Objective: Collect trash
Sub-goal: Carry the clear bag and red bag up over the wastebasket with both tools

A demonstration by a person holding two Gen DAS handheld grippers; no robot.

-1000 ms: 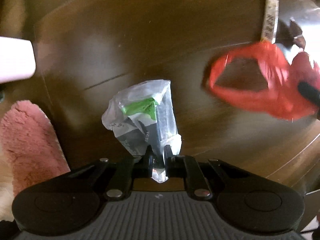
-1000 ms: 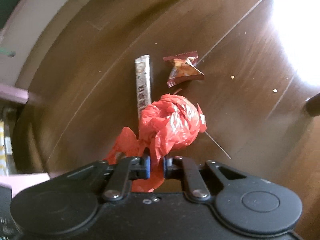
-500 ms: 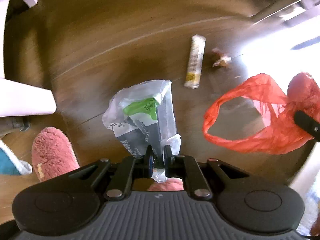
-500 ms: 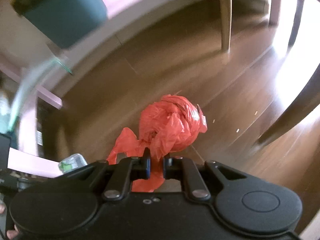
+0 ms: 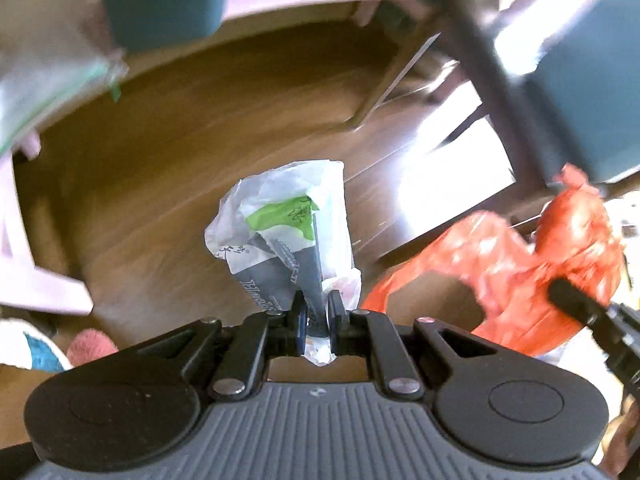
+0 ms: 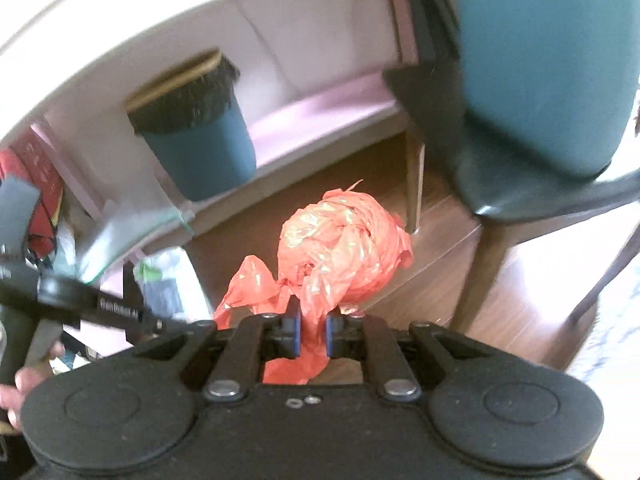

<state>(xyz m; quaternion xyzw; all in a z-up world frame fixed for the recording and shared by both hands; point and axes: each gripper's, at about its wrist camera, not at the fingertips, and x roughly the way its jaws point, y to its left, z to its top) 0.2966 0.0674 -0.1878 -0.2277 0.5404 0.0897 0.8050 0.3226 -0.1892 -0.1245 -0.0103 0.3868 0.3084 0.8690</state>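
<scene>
Left claw (image 5: pixel 318 312): clamping the lower end of a crumpled white wrapper (image 5: pixel 286 236) with green and dark grey print. The wrapper is standing with its long axis running up and away from the fingers, the wide end pointing outward over the floor, a short tail hanging below the pads.

Right claw (image 6: pixel 312 330): gripping the twisted neck of a red plastic bag (image 6: pixel 344 256). The bag's balled bulk is sitting beyond the fingertips, pointing away from the claw; a loose red flap is trailing to the left and another strip is hanging below the pads. In the left wrist view the same bag is showing at the right, with an open loop of plastic spreading toward the wrapper.

Both items are being held in the air, clear of the floor.

Room: dark brown wooden floor (image 6: pixel 424 280), sunlit in patches. A teal bin (image 6: pixel 200 136) with a black liner is standing on a pale pink low shelf (image 6: pixel 320 112). A chair (image 6: pixel 540 80) with teal upholstery and dark wooden legs is standing to the right. Much of the left wrist view is blurring.
</scene>
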